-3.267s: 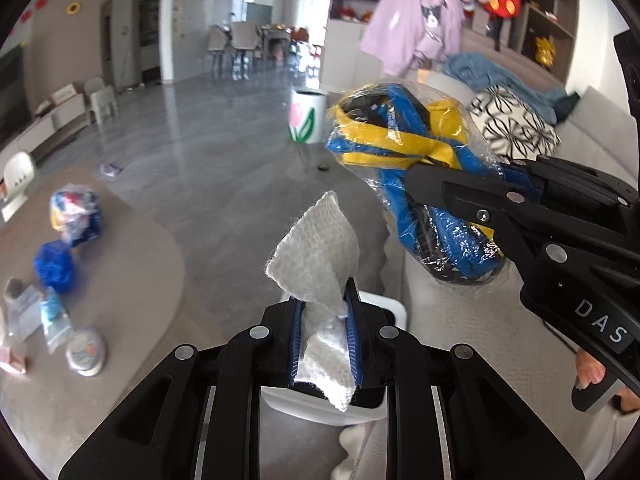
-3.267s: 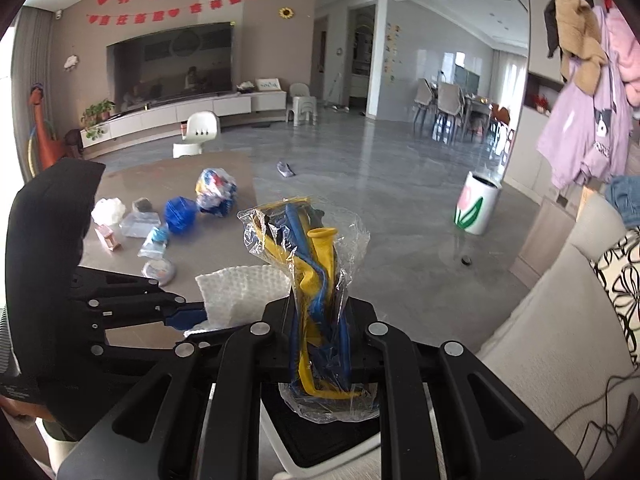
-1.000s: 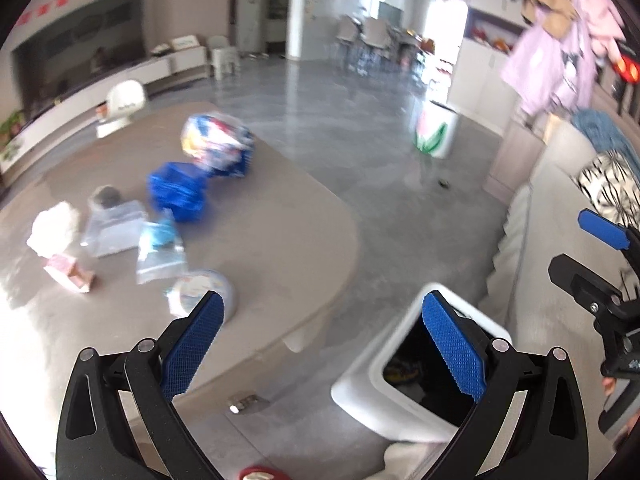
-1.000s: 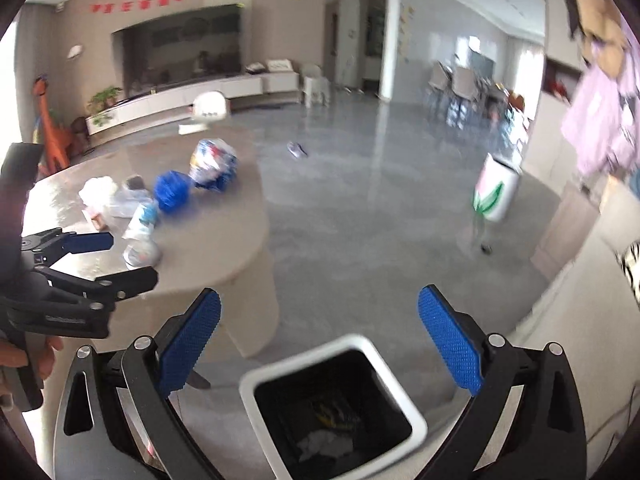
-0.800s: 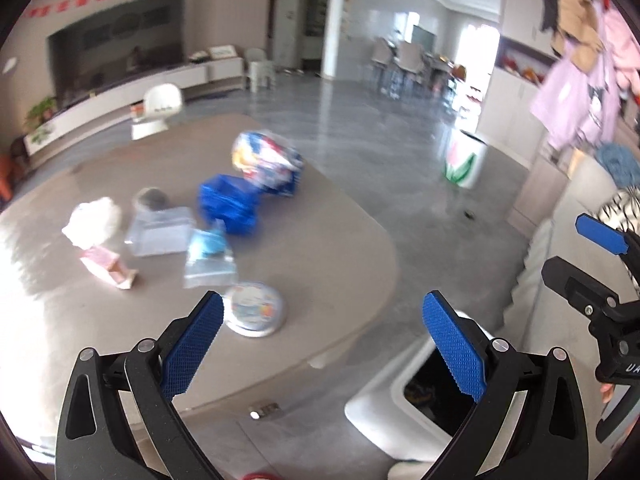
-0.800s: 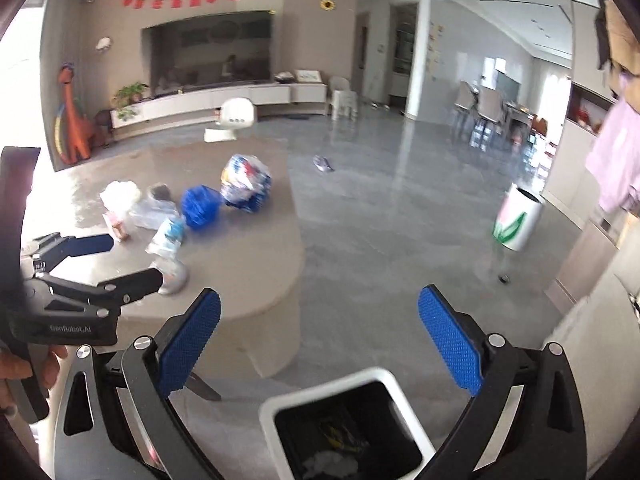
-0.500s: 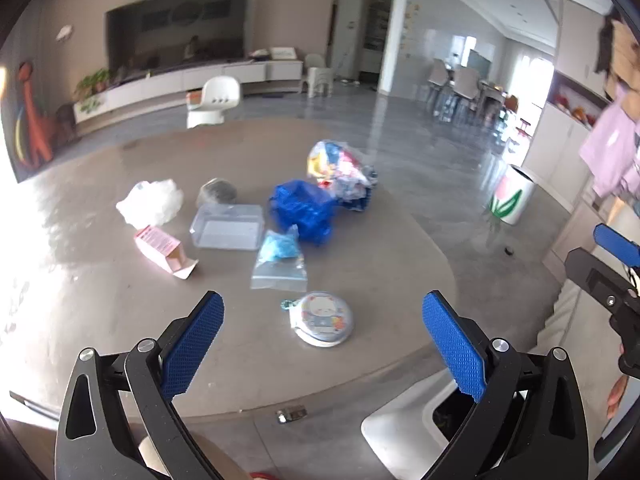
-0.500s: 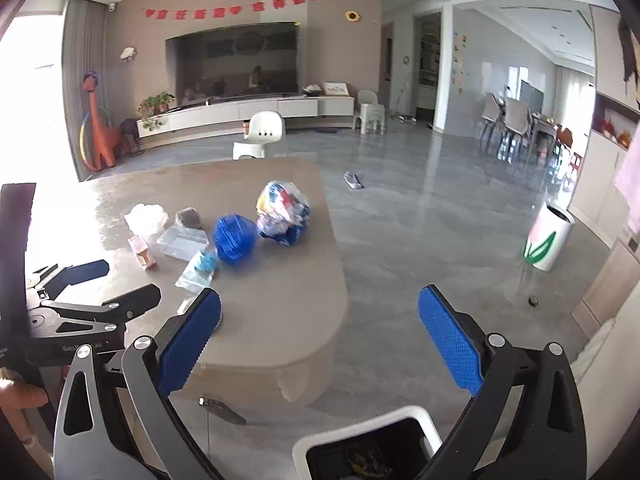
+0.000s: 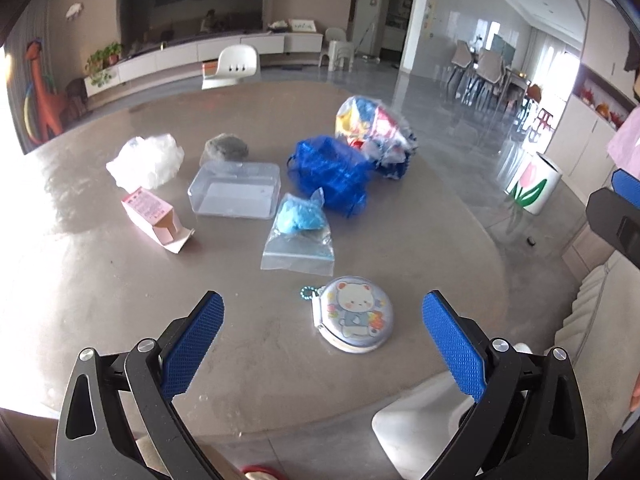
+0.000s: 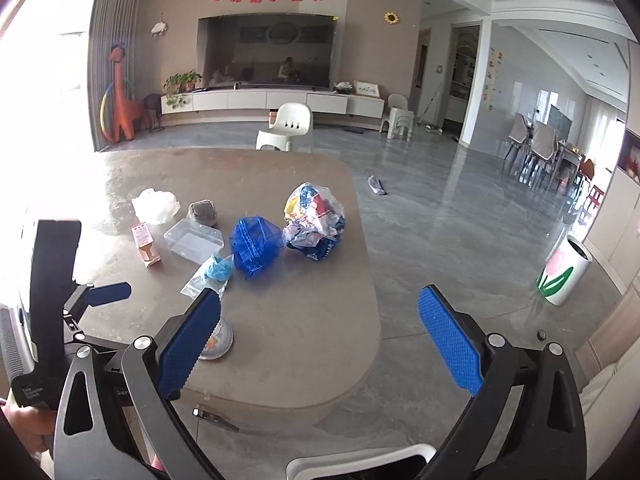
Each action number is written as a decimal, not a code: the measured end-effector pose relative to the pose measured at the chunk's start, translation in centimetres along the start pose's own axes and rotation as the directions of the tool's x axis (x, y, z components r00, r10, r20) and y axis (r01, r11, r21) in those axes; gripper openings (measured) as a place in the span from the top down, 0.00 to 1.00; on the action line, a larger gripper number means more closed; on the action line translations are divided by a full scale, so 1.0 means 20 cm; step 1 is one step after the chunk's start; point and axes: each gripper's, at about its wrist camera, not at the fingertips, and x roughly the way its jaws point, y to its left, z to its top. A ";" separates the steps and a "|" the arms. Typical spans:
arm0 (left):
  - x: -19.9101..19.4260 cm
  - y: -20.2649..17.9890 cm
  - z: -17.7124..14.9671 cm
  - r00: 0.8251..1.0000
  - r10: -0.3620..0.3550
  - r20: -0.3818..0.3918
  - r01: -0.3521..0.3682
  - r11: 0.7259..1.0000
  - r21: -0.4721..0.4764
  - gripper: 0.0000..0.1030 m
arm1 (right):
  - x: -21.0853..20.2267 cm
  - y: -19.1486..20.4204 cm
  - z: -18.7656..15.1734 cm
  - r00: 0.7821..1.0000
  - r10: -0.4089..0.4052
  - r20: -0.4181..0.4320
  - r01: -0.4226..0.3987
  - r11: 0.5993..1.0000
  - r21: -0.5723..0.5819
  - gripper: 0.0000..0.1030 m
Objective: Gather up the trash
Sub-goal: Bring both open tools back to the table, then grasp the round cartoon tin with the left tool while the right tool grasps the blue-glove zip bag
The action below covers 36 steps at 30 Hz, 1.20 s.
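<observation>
trash (image 9: 297,236) strewn on table (image 9: 120,300), left hand-held gripper (image 9: 322,342) spread wide — empty, right hand-held gripper (image 10: 320,336) likewise

Strong daylight enters from the left, blowing out the left edge of the table (image 9: 48,216) in white glare. Glossy floor (image 10: 460,240) reflects window light. Fisheye bending darkens corners; focus is mildly soft throughout.

- I'm seeing white chair (image 10: 289,124) sitting behind table (image 10: 312,344)
- orange dinosaur (image 10: 120,96) standing by wall
- tulip bin (image 10: 565,276) standing on floor
</observation>
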 end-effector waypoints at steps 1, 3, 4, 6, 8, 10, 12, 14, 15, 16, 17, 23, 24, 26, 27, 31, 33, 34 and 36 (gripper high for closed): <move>0.02 0.00 0.00 1.000 0.004 -0.007 -0.004 1.000 -0.002 0.05 | 0.03 0.00 0.00 1.000 0.007 -0.005 -0.007 1.000 0.001 0.04; 0.07 0.00 -0.01 1.000 0.006 -0.021 -0.006 1.000 -0.001 0.05 | 0.06 0.00 0.00 1.000 0.015 -0.014 -0.015 1.000 0.002 0.04; 0.08 -0.01 -0.01 1.000 0.009 -0.026 -0.009 1.000 0.004 0.05 | 0.08 0.00 0.00 1.000 0.017 -0.020 -0.017 1.000 0.001 0.04; 0.13 -0.02 -0.02 0.999 0.006 -0.045 -0.006 1.000 0.014 0.05 | 0.13 0.01 -0.01 0.999 0.021 -0.033 -0.021 1.000 0.001 0.04; 0.16 -0.04 -0.04 0.998 0.014 -0.055 -0.012 1.000 0.023 0.05 | 0.15 0.02 -0.02 0.999 0.027 -0.044 -0.027 1.000 0.000 0.04; 0.19 -0.04 -0.05 0.998 0.010 -0.069 -0.008 1.000 0.021 0.05 | 0.17 0.02 -0.03 0.998 0.030 -0.054 -0.031 1.000 -0.005 0.04; 0.22 -0.04 -0.05 0.997 0.018 -0.077 -0.016 1.000 0.021 0.05 | 0.18 0.03 -0.04 0.998 0.030 -0.060 -0.031 0.999 -0.012 0.04; 0.25 -0.04 -0.06 0.996 0.016 -0.088 -0.015 1.000 0.020 0.05 | 0.19 0.02 -0.04 0.998 0.029 -0.064 -0.030 0.999 -0.013 0.04; 0.25 -0.04 -0.06 0.996 0.026 -0.080 -0.023 0.999 0.029 0.05 | 0.20 0.02 -0.04 0.997 0.030 -0.065 -0.031 0.999 -0.012 0.04; 0.25 -0.05 -0.07 0.997 0.029 -0.072 -0.026 0.999 0.042 0.05 | 0.20 0.02 -0.04 0.997 0.031 -0.066 -0.031 0.999 -0.010 0.04; 0.25 -0.05 -0.07 0.997 0.031 -0.065 -0.028 0.998 0.051 0.05 | 0.20 0.02 -0.04 0.997 0.030 -0.065 -0.031 0.999 -0.008 0.04; 0.25 -0.09 -0.10 0.999 0.036 -0.031 -0.032 0.992 0.120 0.17 | 0.21 0.01 -0.03 0.997 0.028 -0.065 -0.028 1.000 -0.005 0.04; 0.24 -0.09 -0.10 0.999 0.031 -0.027 -0.027 0.992 0.126 0.33 | 0.22 0.01 -0.03 0.998 0.027 -0.064 -0.027 1.000 -0.004 0.04; 0.22 -0.08 -0.09 1.000 0.018 -0.022 -0.015 0.992 0.129 0.50 | 0.22 0.02 -0.03 0.998 0.030 -0.062 -0.030 1.000 0.001 0.04; 0.22 -0.08 -0.08 1.000 0.013 -0.026 -0.010 0.992 0.128 0.50 | 0.21 0.02 -0.02 0.998 0.031 -0.061 -0.031 1.000 0.002 0.04; 0.20 -0.05 -0.08 1.000 -0.020 -0.022 0.022 0.992 0.122 0.53 | 0.21 0.04 -0.02 0.998 0.031 -0.058 -0.031 0.999 -0.006 0.04; 0.19 0.00 -0.07 0.998 -0.062 -0.025 0.063 0.996 0.063 0.83 | 0.20 0.05 -0.01 0.998 0.027 -0.059 -0.028 1.000 -0.013 0.04; 0.19 0.02 -0.06 0.997 -0.069 -0.024 0.070 0.996 0.047 0.88 | 0.20 0.05 -0.01 0.998 0.027 -0.060 -0.028 0.999 -0.017 0.04; 0.18 0.05 -0.05 0.997 -0.072 -0.022 0.073 0.996 0.059 0.88 | 0.21 0.06 -0.01 0.998 0.031 -0.063 -0.032 0.999 -0.018 0.04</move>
